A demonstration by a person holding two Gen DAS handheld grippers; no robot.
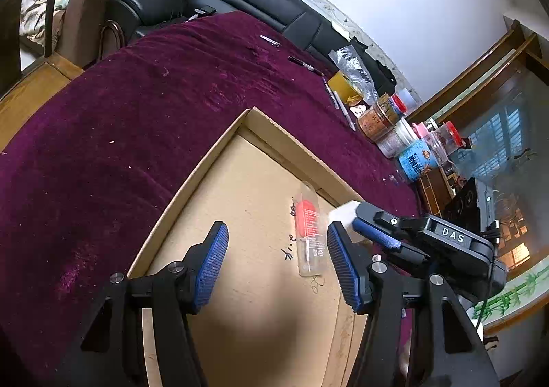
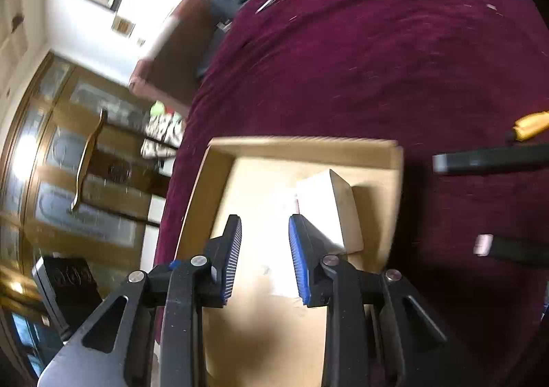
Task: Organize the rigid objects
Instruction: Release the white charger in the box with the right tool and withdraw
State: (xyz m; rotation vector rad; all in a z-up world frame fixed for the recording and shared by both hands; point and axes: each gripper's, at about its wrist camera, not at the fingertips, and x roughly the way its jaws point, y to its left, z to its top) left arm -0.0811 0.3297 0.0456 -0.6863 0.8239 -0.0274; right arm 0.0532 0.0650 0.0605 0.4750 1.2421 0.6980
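**A:** What are the objects being organized, and where are they?

**B:** Two things lie in a shallow tan cardboard tray [image 1: 219,160] with low folded walls and some handwriting on its floor. One is a flat clear plastic packet with a red-orange item inside [image 1: 308,229], narrow and long, lying flat on the tray floor. The other is a plain white rectangular box [image 2: 320,205], smooth and matte, resting near the tray's right wall in the right wrist view.

**A:** What does the tray sit on?

**B:** A counter covered in a deep purple, plush, velvety cloth [image 1: 137,112]. Along the far edge of the cloth lie several pens, and a cluster of jars and tubs stands beside them.

**A:** How do the left tongs [image 1: 276,256] stand?

**B:** Their blue ribbed pads are well apart and hold nothing. The clear packet lies just beyond the tips, nearer the right-hand pad, not touched by either.

**A:** And the right tongs [image 2: 266,256]?

**B:** Their pads stand a narrower gap apart, with bare tray floor showing between them, so they grip nothing. This view is blurred. The white box lies just beyond and to the right of the right-hand pad; whether it touches, I cannot tell. In the left wrist view, the right tongs' black body, lettered "DAS", reaches in from the right, its blue fingertips at the white box.
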